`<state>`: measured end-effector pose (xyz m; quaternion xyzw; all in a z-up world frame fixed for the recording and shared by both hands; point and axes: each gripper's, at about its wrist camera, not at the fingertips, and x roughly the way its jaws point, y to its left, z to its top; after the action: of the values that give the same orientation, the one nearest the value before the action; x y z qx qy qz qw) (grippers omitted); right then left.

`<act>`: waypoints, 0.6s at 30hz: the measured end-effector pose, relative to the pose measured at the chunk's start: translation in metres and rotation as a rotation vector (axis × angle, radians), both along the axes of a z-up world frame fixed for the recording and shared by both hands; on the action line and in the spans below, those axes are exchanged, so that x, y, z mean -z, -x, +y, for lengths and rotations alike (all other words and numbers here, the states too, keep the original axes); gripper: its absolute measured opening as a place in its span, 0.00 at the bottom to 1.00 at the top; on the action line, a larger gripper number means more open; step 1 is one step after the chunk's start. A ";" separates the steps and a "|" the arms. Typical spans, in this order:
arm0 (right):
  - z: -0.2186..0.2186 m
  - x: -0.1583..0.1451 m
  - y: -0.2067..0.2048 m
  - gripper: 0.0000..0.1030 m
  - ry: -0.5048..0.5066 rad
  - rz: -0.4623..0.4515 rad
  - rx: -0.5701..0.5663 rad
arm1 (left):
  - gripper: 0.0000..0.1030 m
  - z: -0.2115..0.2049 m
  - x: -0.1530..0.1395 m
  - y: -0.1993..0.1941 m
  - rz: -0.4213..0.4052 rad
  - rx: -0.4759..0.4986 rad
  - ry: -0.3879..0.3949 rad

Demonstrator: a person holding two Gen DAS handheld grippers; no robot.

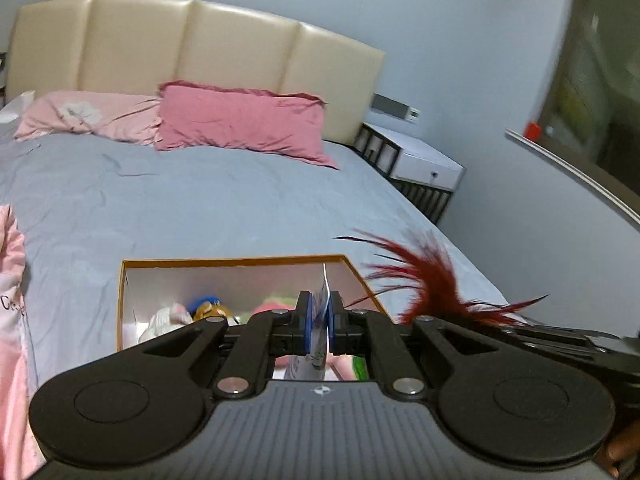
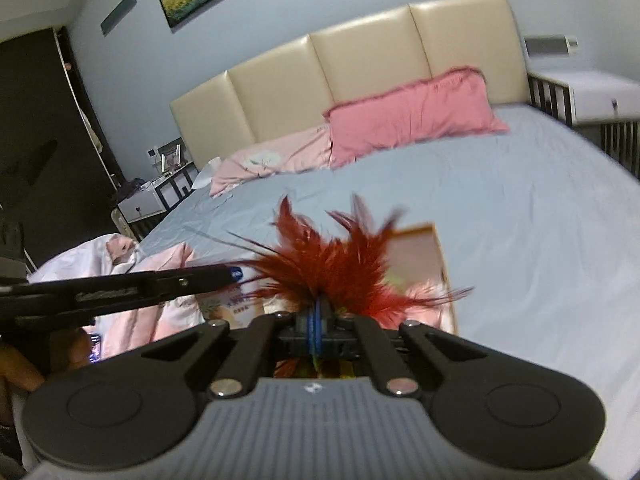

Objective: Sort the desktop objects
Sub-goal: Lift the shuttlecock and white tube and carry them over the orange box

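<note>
the left gripper has matte black plastic arms with silver rivets and blue pads; its jaws are clamped on a thin, glossy packet printed in pale pink and blue. the packet's print is too small and blurred to read, and its lower end is cut off behind the ribbed grey gripper body. in the right wrist view the same packet shows some blue characters, but they cannot be made out.

the right gripper is squeezed shut on the base of a feather toy, a spray of dark red, wispy plumes with thin black-tipped quills fanning up and out. what the plumes are fixed to is hidden between the pads. the toy rises at the right of the left wrist view, above the right gripper's arm.

both held things are over an open box with orange cardboard edges and a pale inner lining, lying on a smooth grey-blue sheet. inside are soft toys, white, orange and blue, half hidden by the gripper.

behind are two rumpled pink pillows and a padded cream headboard. a pink quilt at the left edge carries cut-off black letters.
</note>
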<state>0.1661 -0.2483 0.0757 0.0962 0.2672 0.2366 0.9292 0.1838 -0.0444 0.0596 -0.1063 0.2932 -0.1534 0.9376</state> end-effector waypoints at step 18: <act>0.026 0.075 -0.091 0.00 0.179 0.133 -0.072 | 0.03 -0.028 0.092 -0.039 0.140 -0.017 -0.142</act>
<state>0.2575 -0.2225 0.0005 0.0188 0.3517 0.2380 0.9052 0.2228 -0.0725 -0.0327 -0.0524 0.3673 -0.1165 0.9213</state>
